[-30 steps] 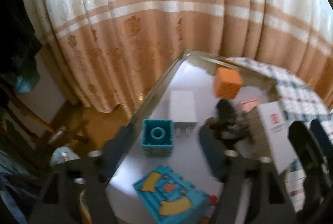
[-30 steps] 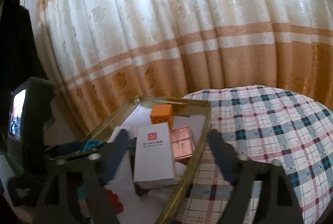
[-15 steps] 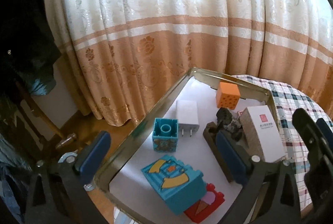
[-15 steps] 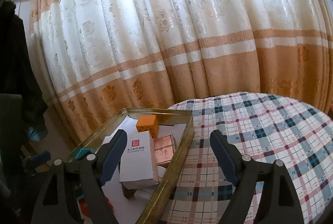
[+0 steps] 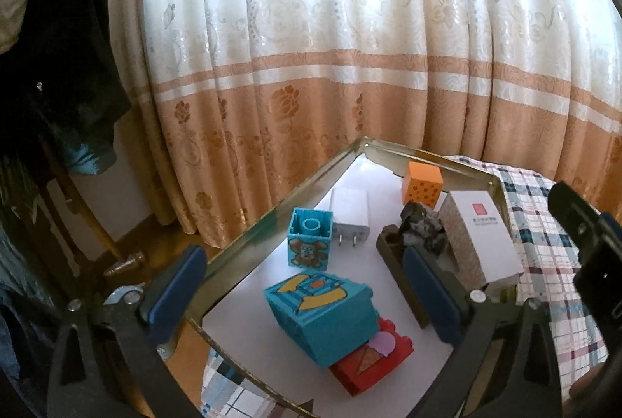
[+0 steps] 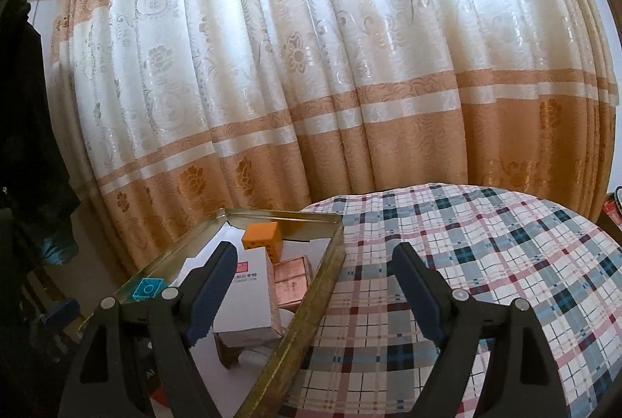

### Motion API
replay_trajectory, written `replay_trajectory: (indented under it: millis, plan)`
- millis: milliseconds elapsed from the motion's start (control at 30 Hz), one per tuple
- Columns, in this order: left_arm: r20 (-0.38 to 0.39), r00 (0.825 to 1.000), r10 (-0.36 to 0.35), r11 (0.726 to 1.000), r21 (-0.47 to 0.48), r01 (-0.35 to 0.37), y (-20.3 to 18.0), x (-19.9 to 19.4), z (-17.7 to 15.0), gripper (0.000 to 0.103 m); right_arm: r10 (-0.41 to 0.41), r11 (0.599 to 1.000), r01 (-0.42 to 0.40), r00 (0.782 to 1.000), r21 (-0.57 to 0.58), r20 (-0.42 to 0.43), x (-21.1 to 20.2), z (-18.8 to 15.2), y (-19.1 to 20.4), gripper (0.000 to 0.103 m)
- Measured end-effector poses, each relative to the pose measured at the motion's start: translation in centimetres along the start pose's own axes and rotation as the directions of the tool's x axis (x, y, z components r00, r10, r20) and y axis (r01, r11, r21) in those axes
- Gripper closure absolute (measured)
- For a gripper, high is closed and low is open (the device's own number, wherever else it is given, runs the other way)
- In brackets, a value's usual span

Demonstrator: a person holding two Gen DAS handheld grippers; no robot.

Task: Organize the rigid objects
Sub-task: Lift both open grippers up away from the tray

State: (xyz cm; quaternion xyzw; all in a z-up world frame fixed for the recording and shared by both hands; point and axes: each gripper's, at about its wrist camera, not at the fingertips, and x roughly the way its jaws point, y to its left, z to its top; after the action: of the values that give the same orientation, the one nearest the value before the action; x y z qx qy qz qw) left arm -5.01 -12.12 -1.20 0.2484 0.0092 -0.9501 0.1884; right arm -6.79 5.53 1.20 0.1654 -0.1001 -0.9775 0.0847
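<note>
Blocks sat loose in the tray [image 5: 248,235]; left hand-held gripper [image 5: 299,293] had just been opening, empty, right hand-held gripper [image 6: 315,285] released too; better to square up over the teal block [image 5: 311,237] before closing

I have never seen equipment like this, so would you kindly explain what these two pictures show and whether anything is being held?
A person holds a two-finger tool in each hand; each carries a fisheye camera looking along its blue-padded fingers. The left tool looks into a gold-rimmed metal tray on a plaid tablecloth. Inside lie a teal toy block resting on a red one, a small teal cube, a white charger plug, an orange cube and a white carton. The right tool straddles the tray's edge. Both are open, holding nothing.
</note>
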Motion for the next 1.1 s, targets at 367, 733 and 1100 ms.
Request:
replay_trajectory:
  millis: [367, 733, 1100]
  plan:
    - [0.055, 0.998, 0.013, 1.0, 0.005, -0.013, -0.4, -1.4, -0.3, 0.001, -0.031, 0.999, 0.032, 0.999, -0.036, 0.022, -0.9, -0.1, 0.2, 0.019]
    - [0.088, 0.996, -0.012, 1.0, -0.013, 0.013, 0.1, -2.5, -0.7, 0.001, -0.064, 0.996, 0.069, 0.995, -0.062, 0.078, -2.0, -0.6, 0.0, 0.013]
    - [0.088, 0.996, -0.018, 0.999, -0.032, 0.021, 0.4, -3.0, -1.2, 0.001, -0.07, 0.994, 0.076, 0.994, -0.078, 0.079, -2.3, -0.9, 0.1, 0.012]
